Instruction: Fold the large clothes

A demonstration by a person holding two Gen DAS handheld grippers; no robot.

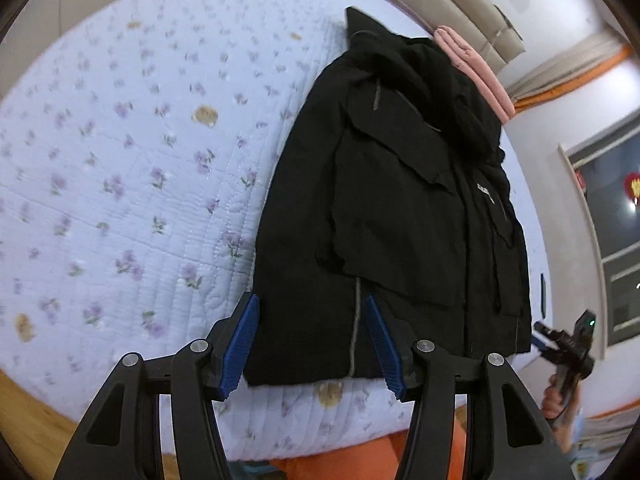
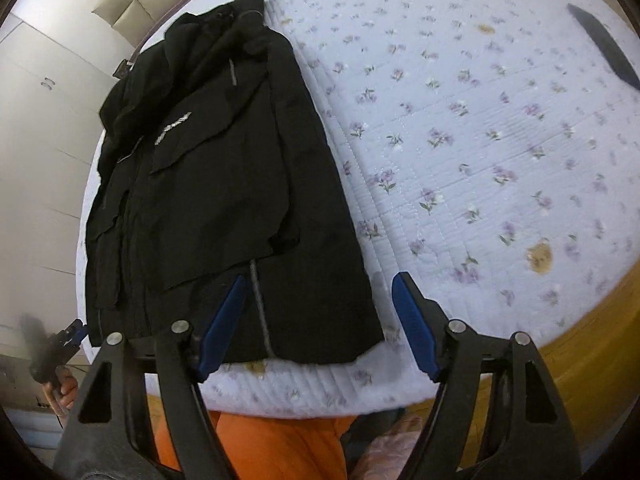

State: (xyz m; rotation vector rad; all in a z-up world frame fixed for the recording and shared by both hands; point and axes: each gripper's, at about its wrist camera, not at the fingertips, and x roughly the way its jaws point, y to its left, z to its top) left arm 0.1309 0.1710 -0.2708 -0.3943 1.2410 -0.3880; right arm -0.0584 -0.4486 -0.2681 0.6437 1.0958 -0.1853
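A black jacket [image 1: 400, 208] lies flat on the bed, sleeves folded in over its front, collar toward the headboard and hem toward me. My left gripper [image 1: 311, 298] hangs open above the hem near its left corner, blue pads apart with nothing pressed between them. In the right wrist view the same jacket [image 2: 224, 184] fills the left half. My right gripper [image 2: 320, 277] stands open over the hem's right corner, one finger above the cloth and the other above the quilt. Each gripper also shows small at the edge of the other's view, held in a hand.
The bed carries a pale floral quilt [image 1: 140, 180] with a wooden frame [image 2: 592, 344] around it. A folded pink garment [image 1: 476, 68] lies by the beige headboard [image 1: 460, 8]. A dark item [image 2: 604, 48] rests at the far side. The person's orange clothing [image 2: 280, 448] is close below.
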